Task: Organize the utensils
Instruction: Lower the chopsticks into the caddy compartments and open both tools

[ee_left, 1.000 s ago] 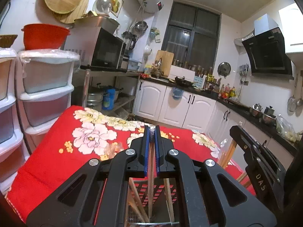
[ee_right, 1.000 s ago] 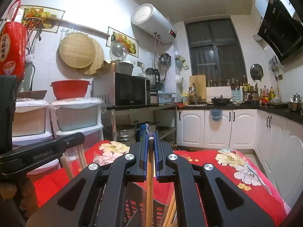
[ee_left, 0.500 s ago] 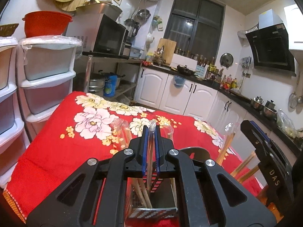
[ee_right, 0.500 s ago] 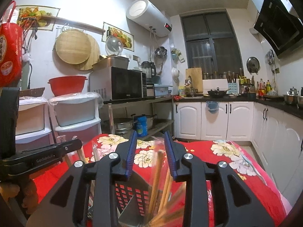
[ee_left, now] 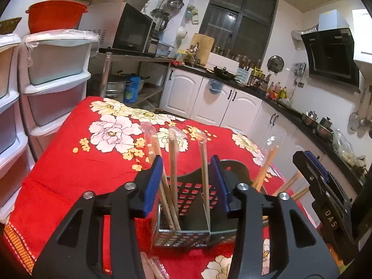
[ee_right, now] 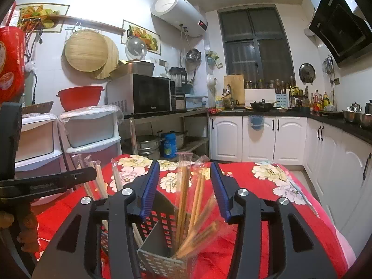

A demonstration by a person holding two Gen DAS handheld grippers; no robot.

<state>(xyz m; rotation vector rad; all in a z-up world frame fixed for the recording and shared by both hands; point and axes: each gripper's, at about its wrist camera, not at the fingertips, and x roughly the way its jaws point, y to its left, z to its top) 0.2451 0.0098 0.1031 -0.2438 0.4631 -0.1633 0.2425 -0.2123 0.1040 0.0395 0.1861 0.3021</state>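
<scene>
Chopsticks (ee_right: pixel 183 195) plastic-wrapped, upright in perforated divided holder (ee_right: pixel 162 259).

The holder's (ee_left: pixel 186 234) base is hidden behind the left tongs (ee_left: pixel 187 182) at 6 o'clock. In the right wrist view, several chopsticks (ee_right: pixel 200 230) are blurred, and the table's (ee_right: pixel 309 211) near edge is cut off below.

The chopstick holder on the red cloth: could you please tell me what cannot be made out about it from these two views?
- Left wrist view: the chopstick holder base and near corners are hidden behind the open left claw.
- Right wrist view: the chopsticks in their plastic wrap are blurred, so no count; the open right claw covers the holder's sides.
- Neither view shows the compartment floors.
</scene>
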